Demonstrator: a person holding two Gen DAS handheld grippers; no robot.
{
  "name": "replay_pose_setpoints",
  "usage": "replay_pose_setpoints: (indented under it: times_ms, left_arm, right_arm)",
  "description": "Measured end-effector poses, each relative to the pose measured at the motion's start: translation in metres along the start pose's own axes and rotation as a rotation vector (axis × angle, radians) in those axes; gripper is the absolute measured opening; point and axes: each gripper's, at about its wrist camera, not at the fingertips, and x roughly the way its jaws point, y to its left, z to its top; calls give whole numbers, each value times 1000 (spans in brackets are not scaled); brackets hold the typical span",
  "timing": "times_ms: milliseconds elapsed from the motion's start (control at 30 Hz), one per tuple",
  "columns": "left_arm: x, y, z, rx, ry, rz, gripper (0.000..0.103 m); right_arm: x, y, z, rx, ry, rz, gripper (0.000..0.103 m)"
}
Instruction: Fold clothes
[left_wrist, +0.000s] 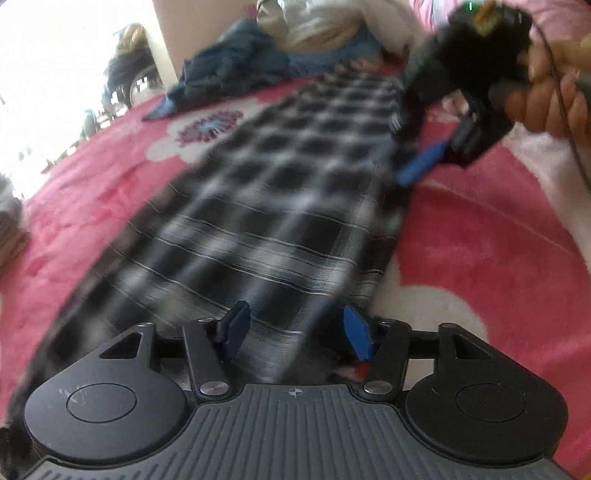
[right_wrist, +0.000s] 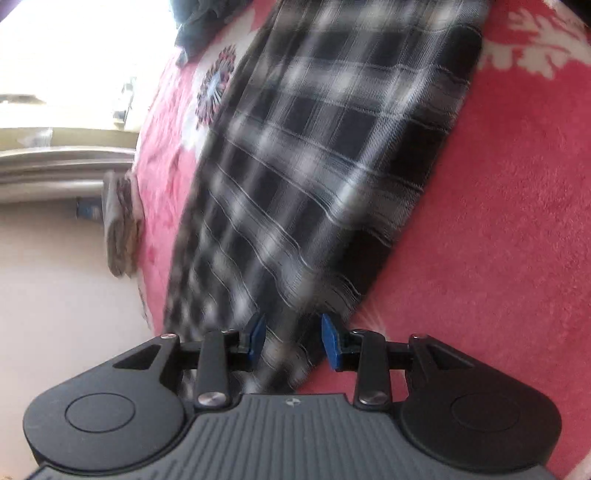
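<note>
Lying lengthwise on the pink flowered blanket (left_wrist: 480, 240), the plaid garment (left_wrist: 266, 206) is stretching away from the left gripper (left_wrist: 297, 332), whose jaws are standing apart, gripping nothing. Right wrist view: the right gripper (right_wrist: 293, 341) is hovering part-open over the garment's near end, holding nothing.

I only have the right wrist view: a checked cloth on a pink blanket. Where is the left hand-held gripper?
Observer: The left hand-held gripper hangs open over the near end of the checked cloth.
Operator: How does my right one look from there?
Observer: The right hand-held gripper sits by the cloth's far right edge, held in a hand.
Operator: Any more laundry waiting?
Observer: A pale pile lies beyond the blue garment.
</note>
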Motion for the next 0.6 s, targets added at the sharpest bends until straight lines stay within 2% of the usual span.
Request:
replay_pose_setpoints:
  times_ms: [33, 100, 200, 333, 433, 567, 600]
  left_arm:
    - [3, 1, 1, -16, 4, -2, 54]
    - [7, 6, 1, -47, 15, 7, 46]
    - [10, 12, 1, -85, 19, 19, 41]
    - [12, 19, 2, -116, 4, 20, 41]
    - [12, 22, 1, -154, 3, 13, 40]
    - [12, 27, 3, -196, -1, -12, 41]
    - [11, 27, 3, -201, 1, -22, 46]
  right_arm:
    - [3, 2, 3, 3, 0, 4, 37]
    - [10, 3, 9, 15, 12, -12, 39]
    - [21, -1, 9, 48, 20, -20, 38]
    - [8, -1, 2, 66, -7, -9, 39]
    - [-5, -4, -5, 89, -37, -55, 40]
    - [7, -15, -4, 119, -34, -63, 39]
    - [11, -18, -3, 127, -44, -41, 36]
